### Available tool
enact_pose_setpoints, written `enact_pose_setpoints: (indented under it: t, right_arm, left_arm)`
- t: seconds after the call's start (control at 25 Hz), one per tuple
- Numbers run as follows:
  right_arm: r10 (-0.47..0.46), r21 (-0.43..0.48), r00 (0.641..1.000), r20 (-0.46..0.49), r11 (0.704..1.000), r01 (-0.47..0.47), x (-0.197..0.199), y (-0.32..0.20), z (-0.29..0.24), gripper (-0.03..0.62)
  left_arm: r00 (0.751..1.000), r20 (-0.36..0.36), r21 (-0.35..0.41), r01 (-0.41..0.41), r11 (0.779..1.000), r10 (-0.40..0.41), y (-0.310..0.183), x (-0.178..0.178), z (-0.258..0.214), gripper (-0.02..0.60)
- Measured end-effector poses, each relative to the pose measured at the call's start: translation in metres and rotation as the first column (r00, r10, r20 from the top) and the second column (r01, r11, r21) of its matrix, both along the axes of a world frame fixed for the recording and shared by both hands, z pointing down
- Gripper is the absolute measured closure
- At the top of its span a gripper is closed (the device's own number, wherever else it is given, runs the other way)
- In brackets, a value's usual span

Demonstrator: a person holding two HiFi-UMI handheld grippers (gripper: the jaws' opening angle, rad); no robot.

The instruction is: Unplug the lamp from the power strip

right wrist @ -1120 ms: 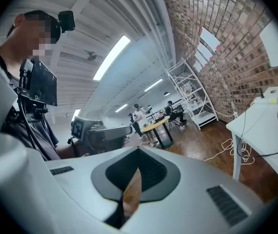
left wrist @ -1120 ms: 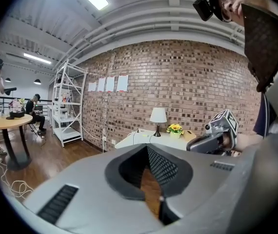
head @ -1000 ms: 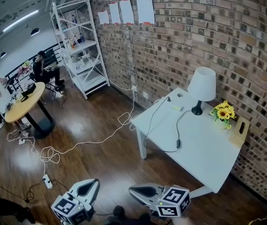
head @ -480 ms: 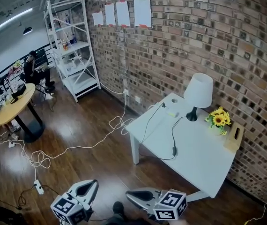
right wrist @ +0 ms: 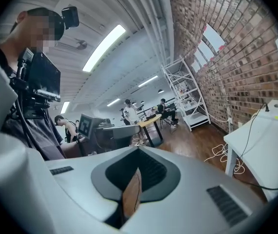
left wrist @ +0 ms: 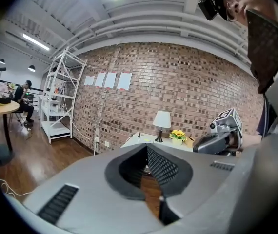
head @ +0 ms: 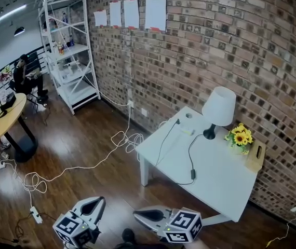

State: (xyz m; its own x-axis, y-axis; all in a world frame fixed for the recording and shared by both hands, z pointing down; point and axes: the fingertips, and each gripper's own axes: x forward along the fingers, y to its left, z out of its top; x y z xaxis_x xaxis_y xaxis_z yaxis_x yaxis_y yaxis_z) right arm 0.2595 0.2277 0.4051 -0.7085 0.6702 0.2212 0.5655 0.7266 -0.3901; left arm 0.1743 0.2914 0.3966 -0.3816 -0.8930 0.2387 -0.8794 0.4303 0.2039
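Observation:
A white-shaded lamp [head: 218, 109] stands at the back of the white table [head: 218, 183], against the brick wall. Its black cord [head: 192, 174] loops over the tabletop and ends at a dark plug [head: 177, 121] near the far edge. A small white block with a yellow mark [head: 188, 132] lies beside it; it is too small to tell whether it is the power strip. My left gripper [head: 97, 203] and right gripper [head: 139, 215] hang low in the head view, well short of the table, both shut and empty. The lamp [left wrist: 162, 120] shows far ahead of the left gripper [left wrist: 148, 172]. The right gripper [right wrist: 135, 175] points past the table [right wrist: 270, 130].
Sunflowers [head: 240, 137] and a wooden box [head: 254, 157] sit right of the lamp. A white cable [head: 93, 162] runs from the wall across the wood floor to a floor power strip [head: 34, 214]. A metal shelf [head: 67, 61], a round table [head: 0, 119] and a seated person [head: 26, 77] are at the left.
The table, shelf and wall have slid leftward in the head view as I move. Both grippers stay at the bottom of the view, shut and empty.

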Motion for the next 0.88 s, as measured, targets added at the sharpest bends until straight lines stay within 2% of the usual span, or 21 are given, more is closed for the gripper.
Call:
enact_pose_setpoints:
  t: [0.16,0.4,0.6,0.72,0.8,0.88]
  right_arm:
    - [0.017,0.028,1.0,-0.02,0.999,-0.016,-0.019,0.005,0.001,0.609]
    - [0.044,0.066,0.999,-0.033,0.997,-0.042,-0.049,0.01,0.001,0.609]
    - [0.071,0.099,0.997,-0.022,0.993,-0.068,-0.076,0.014,-0.002,0.608]
    - [0.079,0.124,0.997,-0.023,0.989,-0.076,-0.091,0.016,-0.001,0.609]
    - [0.091,0.137,0.996,-0.022,0.987,-0.087,-0.1,0.017,-0.001,0.609]
    - [0.107,0.15,0.994,-0.02,0.983,-0.103,-0.107,0.019,-0.001,0.608]
  left_arm:
    - [1.0,0.004,0.025,-0.01,1.0,0.01,0.005,-0.029,0.003,0.574]
    - [0.998,-0.029,0.056,-0.05,0.997,0.051,0.003,-0.06,0.003,0.574]
    - [0.996,0.046,0.048,-0.075,0.996,0.073,0.003,-0.095,0.001,0.575]
    - [0.994,0.055,0.039,-0.092,0.995,0.09,0.0,-0.108,-0.005,0.575]
    - [0.993,0.078,0.037,-0.097,0.995,0.094,0.006,-0.122,0.006,0.575]
    - [0.994,0.067,0.053,-0.095,0.994,0.091,0.012,-0.134,0.015,0.574]
